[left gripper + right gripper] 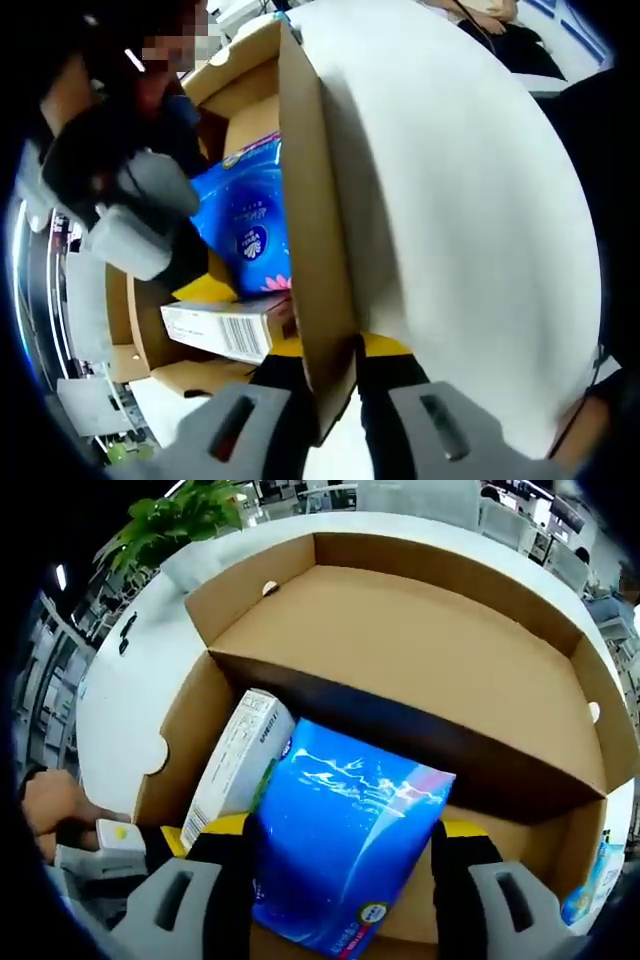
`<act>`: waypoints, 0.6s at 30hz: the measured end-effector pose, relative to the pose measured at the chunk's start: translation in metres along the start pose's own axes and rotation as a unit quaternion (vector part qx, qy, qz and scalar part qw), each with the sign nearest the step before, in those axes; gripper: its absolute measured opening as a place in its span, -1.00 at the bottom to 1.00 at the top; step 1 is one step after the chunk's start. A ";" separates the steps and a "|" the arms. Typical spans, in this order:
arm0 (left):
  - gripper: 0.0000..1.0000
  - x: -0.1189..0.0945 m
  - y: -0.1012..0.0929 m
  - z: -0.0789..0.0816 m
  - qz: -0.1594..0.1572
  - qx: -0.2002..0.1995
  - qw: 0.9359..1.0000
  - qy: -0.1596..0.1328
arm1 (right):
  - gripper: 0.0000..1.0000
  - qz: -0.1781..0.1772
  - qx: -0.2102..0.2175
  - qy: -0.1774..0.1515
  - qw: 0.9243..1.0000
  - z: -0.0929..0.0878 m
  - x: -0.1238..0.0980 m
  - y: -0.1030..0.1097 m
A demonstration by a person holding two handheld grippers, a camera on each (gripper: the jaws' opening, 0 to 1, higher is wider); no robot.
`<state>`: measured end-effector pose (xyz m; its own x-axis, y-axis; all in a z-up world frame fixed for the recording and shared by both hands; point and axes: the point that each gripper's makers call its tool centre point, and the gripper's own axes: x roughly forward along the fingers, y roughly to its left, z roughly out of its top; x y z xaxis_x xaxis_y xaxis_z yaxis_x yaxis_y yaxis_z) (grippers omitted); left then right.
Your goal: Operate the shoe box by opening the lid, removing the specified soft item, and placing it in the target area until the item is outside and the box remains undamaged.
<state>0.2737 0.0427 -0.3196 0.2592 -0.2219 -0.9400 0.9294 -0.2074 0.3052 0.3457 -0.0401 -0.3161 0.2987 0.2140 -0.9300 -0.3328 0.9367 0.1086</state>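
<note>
The brown cardboard shoe box stands open on the white table, its lid folded back. Inside lie a blue soft tissue pack and a white carton side by side. My right gripper is shut on the blue pack, one jaw on each side. In the left gripper view the box's side wall runs up from between my jaws, and my left gripper is shut on its edge. There the blue pack and the carton sit inside, with the right gripper at the pack.
The round white table spreads beyond the box wall. A green plant stands at the table's far edge. A person's hand holds the left gripper beside the box. Another blue-printed pack lies outside the box at the right.
</note>
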 end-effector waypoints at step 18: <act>-0.74 0.001 -0.001 0.001 0.002 -0.003 1.000 0.001 | 0.46 -0.001 -0.001 -0.009 1.000 -0.010 -0.006 -0.010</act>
<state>0.2725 0.0413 -0.3208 0.2640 -0.2205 -0.9390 0.9296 -0.2014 0.3087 0.3385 -0.0529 -0.3151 0.3148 0.2169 -0.9240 -0.3347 0.9364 0.1058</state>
